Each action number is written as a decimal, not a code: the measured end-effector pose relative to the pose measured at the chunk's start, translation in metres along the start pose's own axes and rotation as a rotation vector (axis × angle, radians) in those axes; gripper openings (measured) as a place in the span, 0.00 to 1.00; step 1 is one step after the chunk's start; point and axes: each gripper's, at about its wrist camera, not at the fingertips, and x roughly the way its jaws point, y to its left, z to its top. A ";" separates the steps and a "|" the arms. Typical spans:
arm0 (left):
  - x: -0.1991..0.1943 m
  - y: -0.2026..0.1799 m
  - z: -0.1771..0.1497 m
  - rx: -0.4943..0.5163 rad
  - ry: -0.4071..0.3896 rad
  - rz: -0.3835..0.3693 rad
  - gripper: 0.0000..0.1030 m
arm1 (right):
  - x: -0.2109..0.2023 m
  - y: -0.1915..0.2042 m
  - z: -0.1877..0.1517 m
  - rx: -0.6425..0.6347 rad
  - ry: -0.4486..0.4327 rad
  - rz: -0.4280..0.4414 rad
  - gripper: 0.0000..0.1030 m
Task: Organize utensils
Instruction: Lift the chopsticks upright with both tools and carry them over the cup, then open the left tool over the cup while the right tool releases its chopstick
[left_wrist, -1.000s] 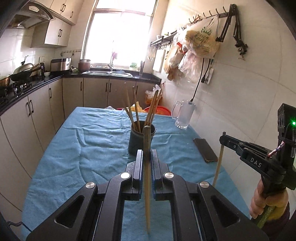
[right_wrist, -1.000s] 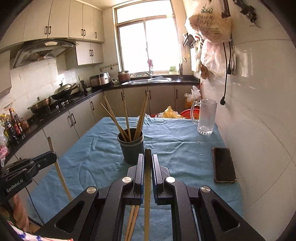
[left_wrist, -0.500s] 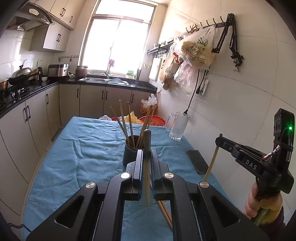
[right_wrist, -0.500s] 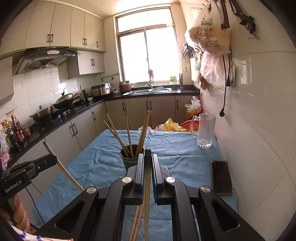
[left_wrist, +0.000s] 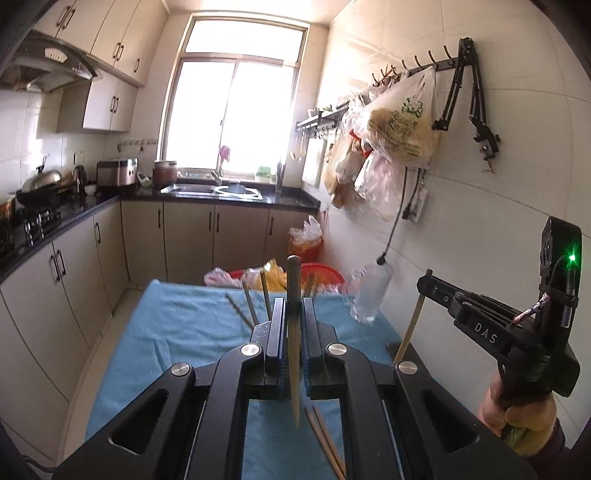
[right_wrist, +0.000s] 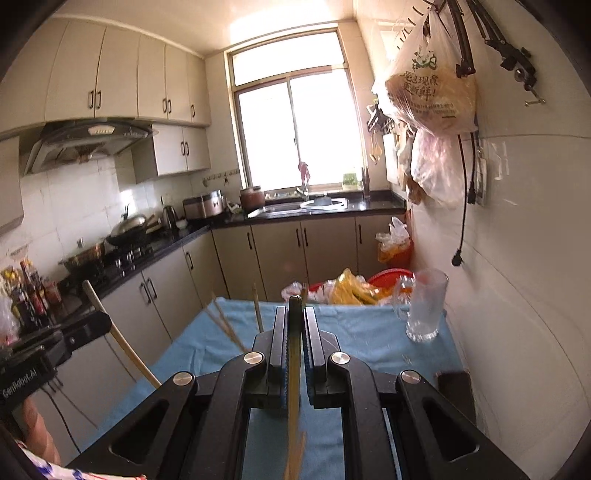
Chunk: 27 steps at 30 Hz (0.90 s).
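My left gripper (left_wrist: 294, 306) is shut on a wooden chopstick (left_wrist: 294, 369) that stands upright between its pads, above the blue-clothed table (left_wrist: 177, 325). My right gripper (right_wrist: 294, 310) is shut on another upright chopstick (right_wrist: 294, 376). Each gripper shows in the other's view: the right gripper (left_wrist: 424, 284) at the right and the left gripper (right_wrist: 101, 323) at the left, each with its stick slanting down. Tips of several chopsticks (left_wrist: 264, 291) (right_wrist: 257, 306) rise from a holder cup hidden behind the fingers. Two loose chopsticks (left_wrist: 325, 439) lie on the cloth below.
A glass mug (left_wrist: 371, 295) (right_wrist: 424, 306) stands at the table's right by the tiled wall, with a dark phone (right_wrist: 452, 387) nearer. A red basin (left_wrist: 321, 271) and plastic bags sit past the far edge. Cabinets and a stove counter line the left.
Both grippers have risen with their chopsticks still gripped. The holder cup has dropped out of sight behind the fingers, and more of the window and the wall shows.
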 end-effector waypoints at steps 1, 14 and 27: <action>0.008 0.000 0.009 0.000 -0.006 0.006 0.07 | 0.005 0.000 0.006 0.006 -0.008 0.005 0.07; 0.115 0.010 0.062 -0.031 0.008 0.069 0.06 | 0.097 -0.009 0.050 0.113 -0.055 0.027 0.07; 0.171 0.029 0.017 -0.063 0.163 0.079 0.07 | 0.180 -0.021 -0.012 0.112 0.163 0.021 0.08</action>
